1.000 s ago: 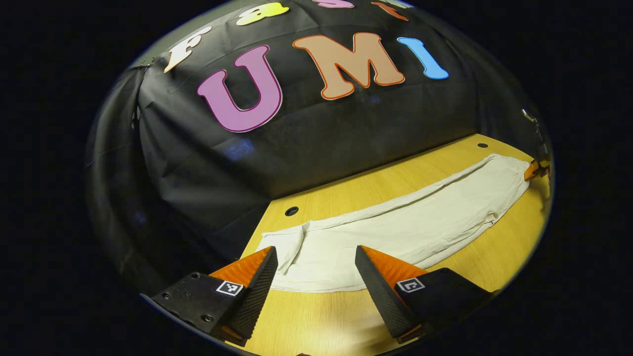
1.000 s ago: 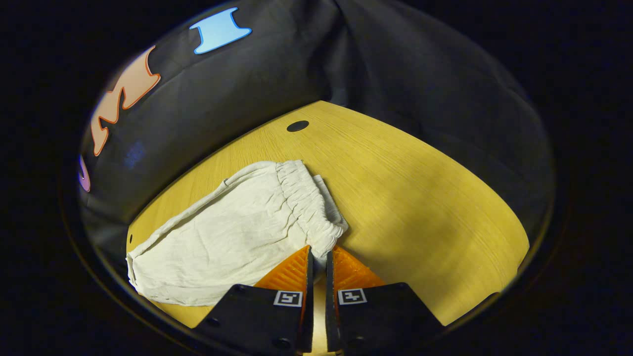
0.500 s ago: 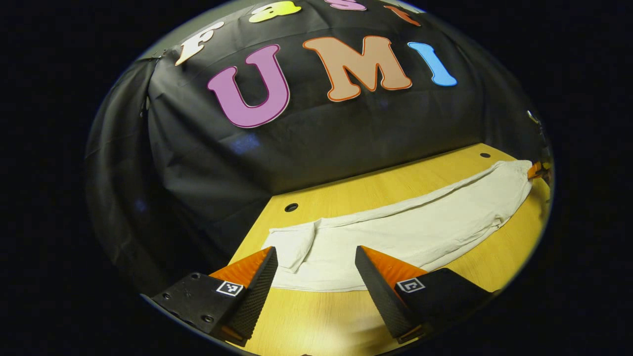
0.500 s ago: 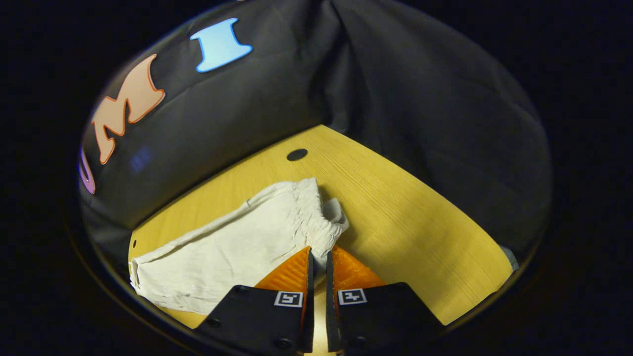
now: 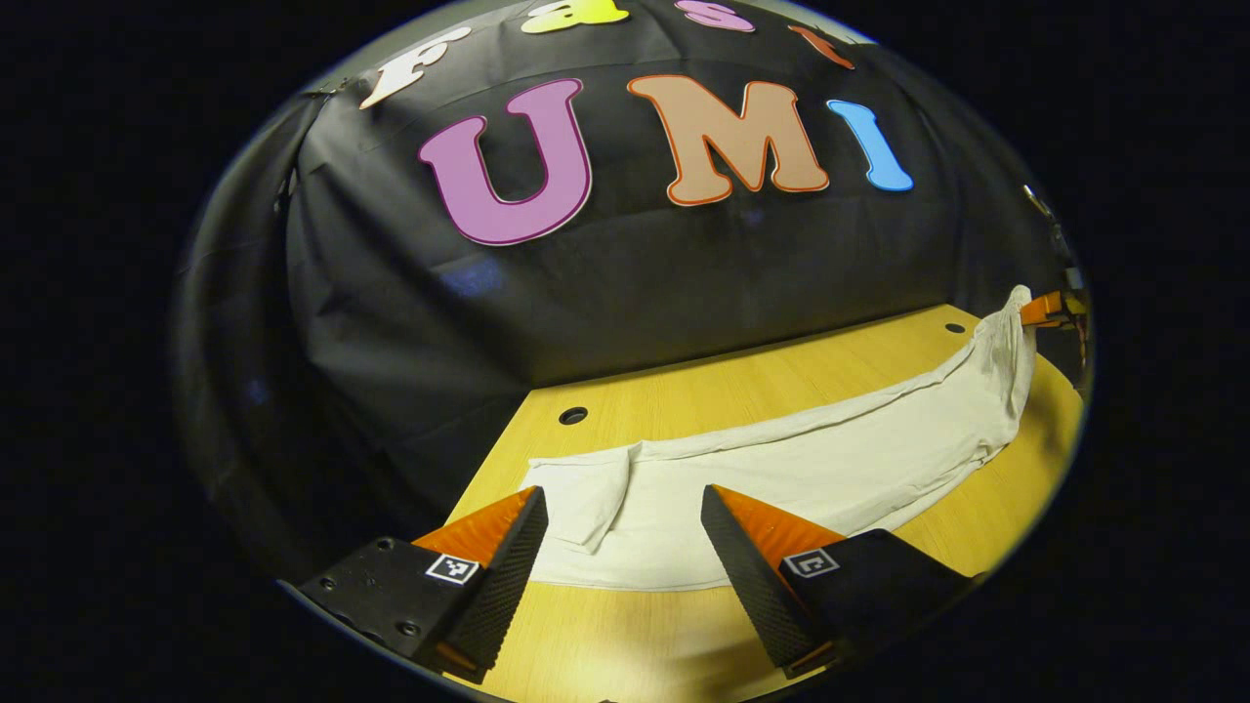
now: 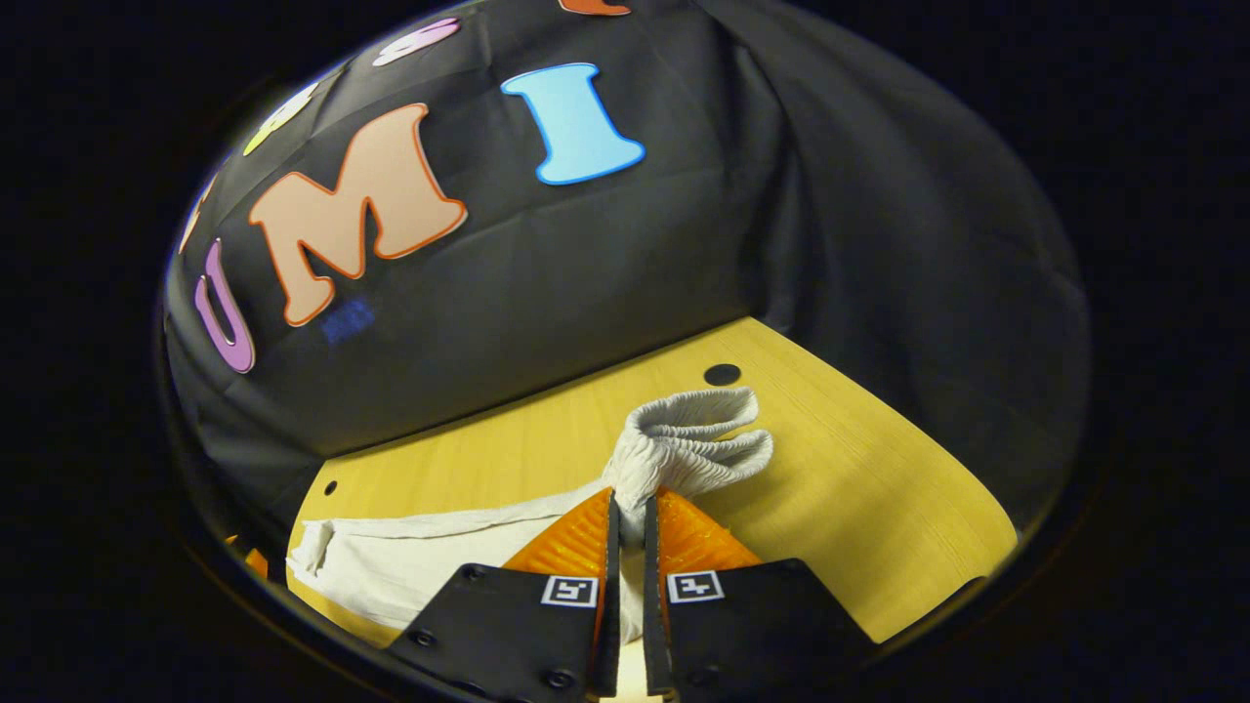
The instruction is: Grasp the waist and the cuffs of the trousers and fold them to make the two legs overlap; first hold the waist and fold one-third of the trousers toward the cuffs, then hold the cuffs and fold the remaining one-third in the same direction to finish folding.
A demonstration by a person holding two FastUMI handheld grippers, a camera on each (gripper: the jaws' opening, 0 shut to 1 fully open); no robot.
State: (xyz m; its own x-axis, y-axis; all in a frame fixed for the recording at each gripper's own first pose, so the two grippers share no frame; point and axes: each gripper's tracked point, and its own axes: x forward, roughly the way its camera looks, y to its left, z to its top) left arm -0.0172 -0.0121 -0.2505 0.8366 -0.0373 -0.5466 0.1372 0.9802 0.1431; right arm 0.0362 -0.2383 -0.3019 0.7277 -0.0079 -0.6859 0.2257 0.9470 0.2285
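White trousers (image 5: 801, 459) lie folded lengthwise across the wooden table (image 5: 703, 386). Their cuff end (image 5: 586, 498) rests just beyond my left gripper (image 5: 622, 493), which hangs open above the table's near edge with nothing between its fingers. At the far right of the left gripper view, my right gripper (image 5: 1043, 310) holds the waist end up off the table. In the right gripper view, my right gripper (image 6: 632, 496) is shut on the bunched elastic waistband (image 6: 688, 444), and the legs (image 6: 410, 557) trail away to the lower left, still on the table (image 6: 859, 488).
The booth's black cloth wall closes off the table's far side. Small round holes (image 5: 573, 415) (image 6: 722, 374) sit near the table's back corners. Bare wood lies to the right of the waistband in the right gripper view.
My right gripper has lifted the waist off the table, and the waistband has bunched and risen. The left gripper has stayed open near the cuffs.
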